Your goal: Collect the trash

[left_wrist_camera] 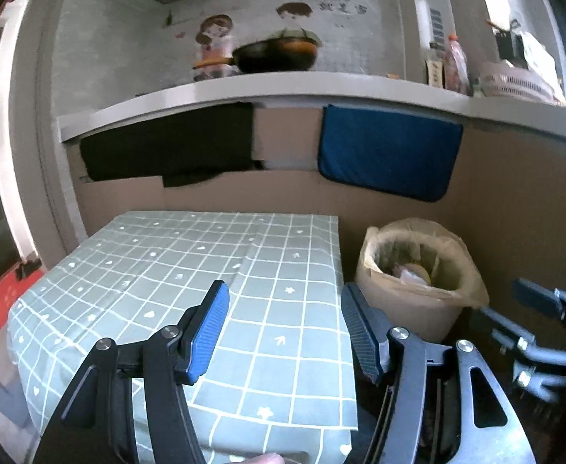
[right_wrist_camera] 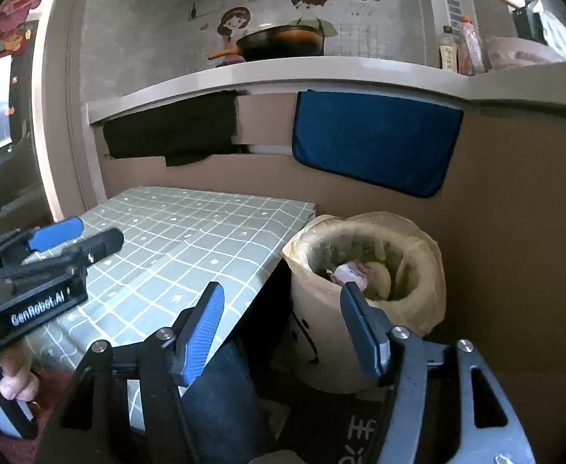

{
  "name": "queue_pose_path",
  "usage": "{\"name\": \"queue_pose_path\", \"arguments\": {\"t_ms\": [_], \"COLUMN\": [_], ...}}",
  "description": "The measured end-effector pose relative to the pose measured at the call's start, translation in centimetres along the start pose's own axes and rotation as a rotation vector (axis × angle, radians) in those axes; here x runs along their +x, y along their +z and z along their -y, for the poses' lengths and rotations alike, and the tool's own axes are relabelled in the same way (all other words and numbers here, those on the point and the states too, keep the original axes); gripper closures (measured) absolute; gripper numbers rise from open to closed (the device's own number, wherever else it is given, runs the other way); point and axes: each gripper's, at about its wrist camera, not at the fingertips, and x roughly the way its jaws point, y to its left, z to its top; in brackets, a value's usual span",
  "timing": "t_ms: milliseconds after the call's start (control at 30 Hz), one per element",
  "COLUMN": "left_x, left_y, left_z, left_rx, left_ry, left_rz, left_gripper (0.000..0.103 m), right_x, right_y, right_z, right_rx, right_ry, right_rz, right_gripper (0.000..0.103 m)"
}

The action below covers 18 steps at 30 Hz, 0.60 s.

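- The left tongs (left_wrist_camera: 285,326) hang spread apart and empty above the near part of the worktop (left_wrist_camera: 167,270), which wears a grey-green checked cloth.
- The right tongs (right_wrist_camera: 283,326) are likewise released, with nothing between their blue pads (right_wrist_camera: 200,334), poised off the worktop's right edge with the bin just ahead.
- In the right wrist view the left tongs show at the left side, over the cloth, with a thumb (right_wrist_camera: 14,381) on the handle below.
- The trash bin (right_wrist_camera: 364,301), lined with a pale bag, stands on the floor just beside the worktop's right side; crumpled wrappers (right_wrist_camera: 354,272) lie inside it.
- Behind, a blue cloth (left_wrist_camera: 389,150) and a black cloth (left_wrist_camera: 171,147) hang on the brown panel.
- Farthest, a black wok (left_wrist_camera: 277,54) and bottles (left_wrist_camera: 447,62) sit on the white counter ledge.
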Motion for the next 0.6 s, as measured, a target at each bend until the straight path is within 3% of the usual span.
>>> {"name": "queue_pose_path", "arguments": {"t_ms": [367, 600], "left_x": [-1.7, -2.0], "left_y": [-0.4, -0.5], "left_z": [0.0, -0.5], "left_rx": [-0.007, -0.027], "left_ry": [0.073, 0.094], "left_rz": [0.045, 0.045], "left_gripper": [0.042, 0.042], "right_x": [-1.6, -1.6], "right_y": [-0.5, -0.4], "right_z": [-1.3, -2.0], "right_rx": [-0.018, -0.038], "right_ry": [-0.03, -0.002], "right_rz": [0.036, 0.033], "right_gripper": [0.043, 0.043]}}
